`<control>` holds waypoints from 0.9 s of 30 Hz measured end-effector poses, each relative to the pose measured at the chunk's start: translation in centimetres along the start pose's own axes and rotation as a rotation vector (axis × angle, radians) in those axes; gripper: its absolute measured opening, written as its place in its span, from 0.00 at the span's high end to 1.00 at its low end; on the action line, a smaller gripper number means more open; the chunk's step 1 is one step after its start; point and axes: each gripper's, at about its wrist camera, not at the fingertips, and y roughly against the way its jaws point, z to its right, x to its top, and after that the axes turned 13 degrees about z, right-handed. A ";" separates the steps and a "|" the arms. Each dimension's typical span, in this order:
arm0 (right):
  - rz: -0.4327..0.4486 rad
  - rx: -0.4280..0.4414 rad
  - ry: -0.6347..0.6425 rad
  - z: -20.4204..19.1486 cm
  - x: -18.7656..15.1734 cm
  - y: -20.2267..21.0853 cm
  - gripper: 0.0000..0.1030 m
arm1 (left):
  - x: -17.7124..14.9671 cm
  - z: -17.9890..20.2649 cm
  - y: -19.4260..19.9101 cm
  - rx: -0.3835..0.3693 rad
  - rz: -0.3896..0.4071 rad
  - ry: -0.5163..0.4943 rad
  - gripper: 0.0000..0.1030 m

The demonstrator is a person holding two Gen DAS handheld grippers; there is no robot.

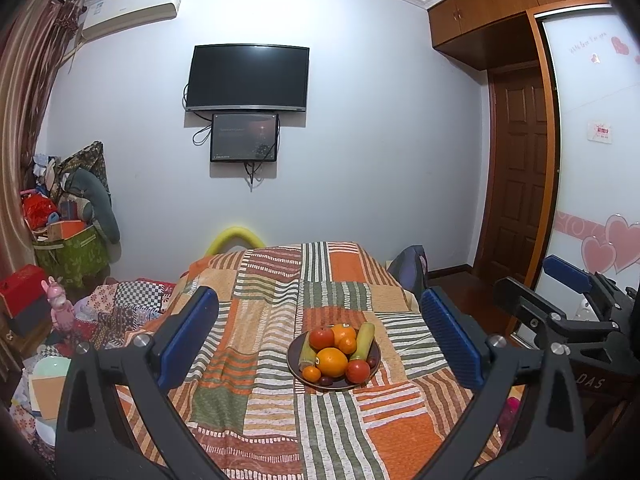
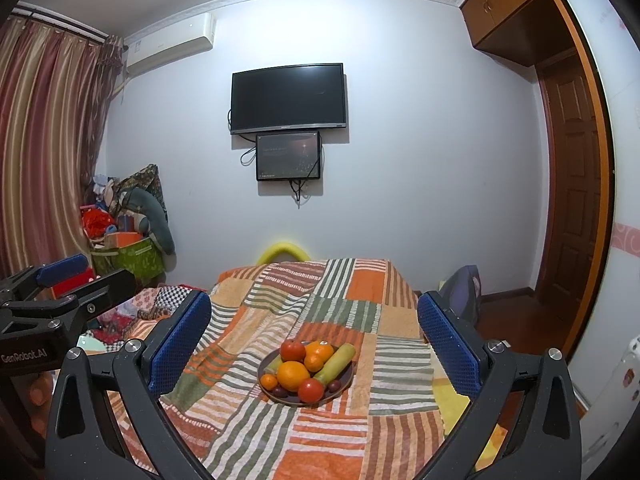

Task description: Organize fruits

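Up close, the left gripper [image 1: 320, 340] has its jaws wide open and holds nothing, and the right gripper [image 2: 314, 344] is just the same, wide open and empty. Both hang in the air above the near end of the surface [image 1: 256, 420], which is covered with a patchwork cloth [image 2: 352, 432] of orange, green and white stripes. A bit farther on, in the middle of the cloth, sits a dark plate [image 1: 296, 364] piled with fruits [image 1: 332, 360]: a big orange [image 2: 293, 375] in front, red round ones, small oranges, long green ones and a few dark little ones. The plate lies between the open jaws in both views, well apart from them. To the left of the surface is a messy heap of cloths and boxes, with a pink toy [image 1: 60, 304]. Behind the surface a yellow curved thing [image 2: 283, 251] peeks up. On the far wall hangs a black TV [image 1: 248, 78] with a smaller screen [image 1: 245, 137] just below it. An air conditioner [image 2: 170, 46] sits up high by the striped curtain [image 2: 44, 140]. A brown door [image 1: 518, 172] stands on the right.
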 end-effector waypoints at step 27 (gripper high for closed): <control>0.004 -0.005 -0.006 0.1 0.4 0.2 0.00 | -0.2 0.0 -0.3 -0.038 -0.015 0.008 0.00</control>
